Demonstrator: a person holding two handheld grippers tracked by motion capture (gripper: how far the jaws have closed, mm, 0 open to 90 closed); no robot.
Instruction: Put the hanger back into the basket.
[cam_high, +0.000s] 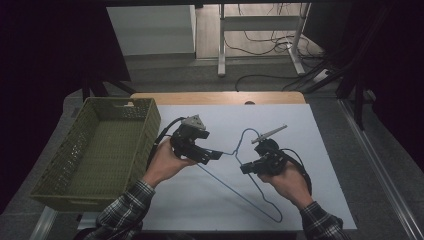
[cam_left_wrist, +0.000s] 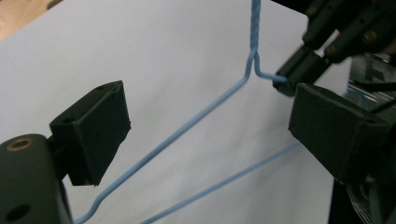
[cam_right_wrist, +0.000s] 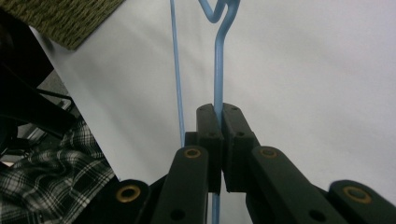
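Blue wire hanger (cam_high: 250, 187) lies pinched in the right claw (cam_right_wrist: 218, 116), pads pressed on one wire. Left claw (cam_left_wrist: 205, 126) stands spread, the hanger's wires passing between its pads, untouched.

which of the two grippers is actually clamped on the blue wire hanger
The right gripper: its jaws are shut tight on the blue wire hanger. The left gripper has its jaws wide open, the wire passing between them untouched.

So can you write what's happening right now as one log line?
left gripper: open, hanger wire between jaws, untouched | right gripper: shut on blue hanger | basket: at left | mat: underneath
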